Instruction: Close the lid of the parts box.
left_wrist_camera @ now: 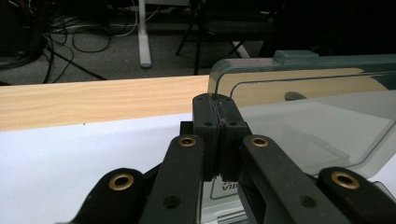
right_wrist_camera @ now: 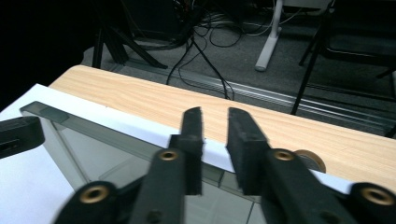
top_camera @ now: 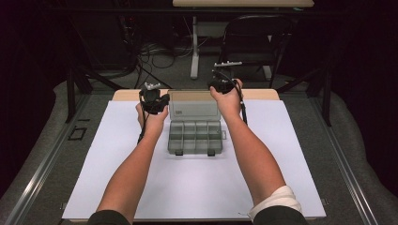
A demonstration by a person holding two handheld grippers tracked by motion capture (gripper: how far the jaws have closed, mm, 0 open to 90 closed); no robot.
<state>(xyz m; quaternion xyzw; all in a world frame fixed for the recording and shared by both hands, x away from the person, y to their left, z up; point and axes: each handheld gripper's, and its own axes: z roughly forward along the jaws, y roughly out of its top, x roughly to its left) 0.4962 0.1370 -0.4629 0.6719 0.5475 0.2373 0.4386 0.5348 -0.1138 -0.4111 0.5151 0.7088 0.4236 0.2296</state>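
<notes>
A grey see-through compartment box (top_camera: 195, 138) lies open on the white sheet, its lid (top_camera: 194, 105) standing up at the back. My left gripper (top_camera: 157, 101) is at the lid's left edge. In the left gripper view its jaws (left_wrist_camera: 217, 100) are pressed together on that edge of the lid (left_wrist_camera: 303, 126). My right gripper (top_camera: 223, 85) is held at the lid's upper right corner. In the right gripper view its jaws (right_wrist_camera: 215, 114) stand a little apart above the lid's rim (right_wrist_camera: 116, 154), with nothing pressed between them. The left gripper's jaw (right_wrist_camera: 18, 135) shows at the far left.
The white sheet (top_camera: 197, 187) covers most of the wooden table (top_camera: 263, 93), whose bare strip runs behind the box. Beyond the far edge are a chair (top_camera: 256, 42), a white desk leg (top_camera: 195, 51) and loose cables (top_camera: 155, 51) on the floor.
</notes>
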